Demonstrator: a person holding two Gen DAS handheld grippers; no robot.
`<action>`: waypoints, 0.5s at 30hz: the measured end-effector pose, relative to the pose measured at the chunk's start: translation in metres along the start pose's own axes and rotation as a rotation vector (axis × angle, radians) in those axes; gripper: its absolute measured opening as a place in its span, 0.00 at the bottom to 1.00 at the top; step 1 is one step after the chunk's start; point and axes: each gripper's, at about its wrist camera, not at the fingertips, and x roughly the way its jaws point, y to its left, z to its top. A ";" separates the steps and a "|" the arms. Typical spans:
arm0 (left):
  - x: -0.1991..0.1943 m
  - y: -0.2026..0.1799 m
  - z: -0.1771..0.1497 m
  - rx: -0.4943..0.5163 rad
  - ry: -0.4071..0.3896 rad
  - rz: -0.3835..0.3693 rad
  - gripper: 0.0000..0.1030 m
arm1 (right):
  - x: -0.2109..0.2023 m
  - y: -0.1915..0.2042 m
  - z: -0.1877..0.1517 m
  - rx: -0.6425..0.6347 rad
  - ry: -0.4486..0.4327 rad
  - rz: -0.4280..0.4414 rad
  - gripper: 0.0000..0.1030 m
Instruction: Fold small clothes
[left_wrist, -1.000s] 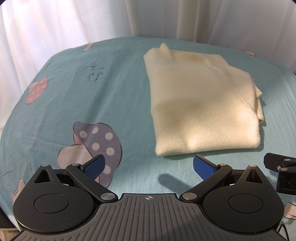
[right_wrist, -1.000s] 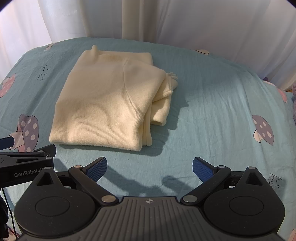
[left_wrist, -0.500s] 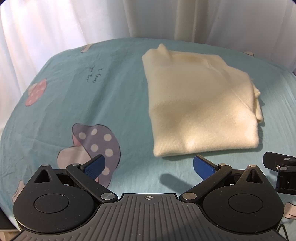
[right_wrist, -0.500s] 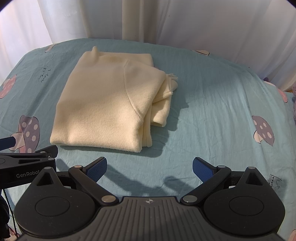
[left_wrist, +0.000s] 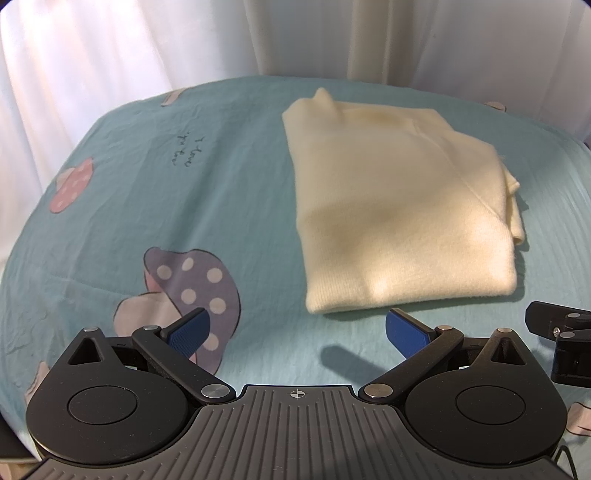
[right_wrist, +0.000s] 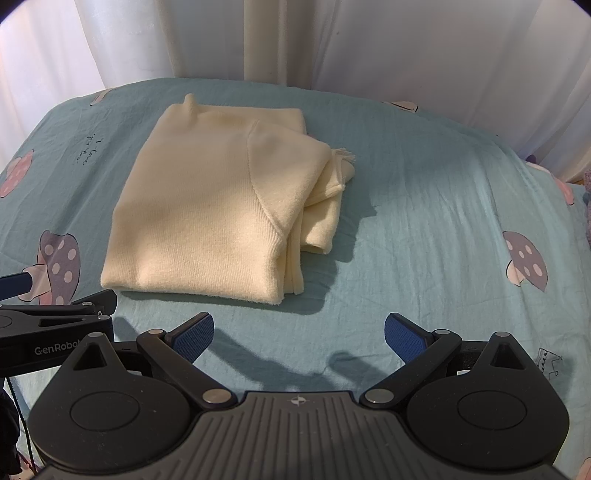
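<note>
Sweater (right_wrist: 207, 206), a cream knit, lies folded into a rough rectangle on the bed (right_wrist: 424, 229), toward the left of the right wrist view and toward the right of the left wrist view, with a tucked sleeve (right_wrist: 325, 206) bulging out along its right edge and a small peak of fabric at the far left corner. It looks soft, light and limp, with a fuzzy ribbed surface that should pinch easily and not slip, though the stacked layers would likely slide apart if only the top 1 is caught; my judgement is that the near hem corners, or the thick folded edge at the right, give the surest hold through all layers. Teal sheet printed with mushrooms covers the bed, and white curtains (right_wrist: 406, 48) hang behind. Left claw (left_wrist: 295, 330) hovers just short of the near left corner, blue pads spread wide and empty. Right claw (right_wrist: 299, 334) hovers near the hem too, likewise spread and holding nothing, beside its partner
</note>
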 end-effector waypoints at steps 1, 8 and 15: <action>0.000 0.000 0.000 -0.001 0.001 -0.002 1.00 | 0.000 0.000 0.000 0.001 0.000 0.000 0.96; 0.000 0.000 0.001 0.001 -0.001 -0.003 1.00 | 0.000 0.000 0.000 -0.002 -0.001 0.000 0.96; 0.000 0.000 0.000 0.002 -0.002 -0.005 1.00 | 0.000 -0.001 0.000 0.003 0.000 0.002 0.96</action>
